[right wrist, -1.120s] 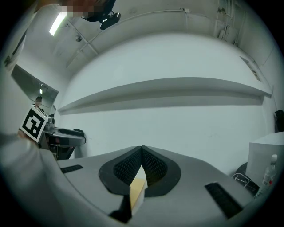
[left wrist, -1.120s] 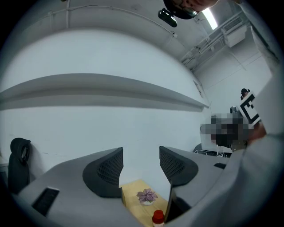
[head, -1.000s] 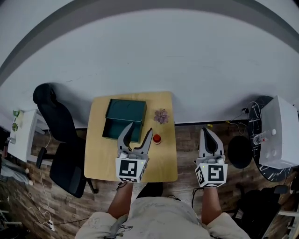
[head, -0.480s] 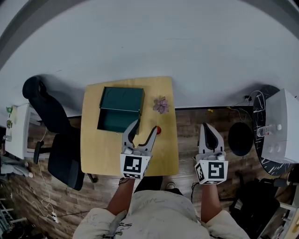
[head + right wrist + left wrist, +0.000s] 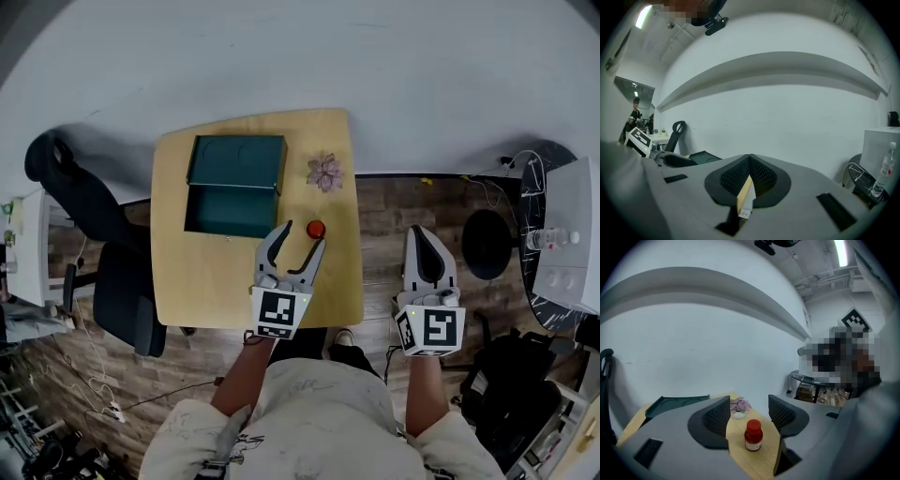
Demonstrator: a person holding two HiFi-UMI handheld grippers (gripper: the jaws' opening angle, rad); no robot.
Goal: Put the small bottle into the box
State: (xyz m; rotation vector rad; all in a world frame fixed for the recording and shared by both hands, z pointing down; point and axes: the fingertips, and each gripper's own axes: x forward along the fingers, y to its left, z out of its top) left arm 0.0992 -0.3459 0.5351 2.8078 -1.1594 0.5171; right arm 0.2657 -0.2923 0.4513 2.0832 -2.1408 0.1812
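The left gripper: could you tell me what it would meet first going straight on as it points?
Most likely the small red-capped brown bottle, standing on the light wooden table just ahead of the open-jawed left gripper.

the small bottle (image 5: pixel 316 228) has a red cap and a dark body with a pale label. it stands upright on the wooden table (image 5: pixel 216 281), toward the table's right side. the box (image 5: pixel 234 186) is dark green and open, its lid swung back on the far side and its tray facing up. it lies on the far left part of the table. the bottle is just right of the box's near right corner, not touching it.
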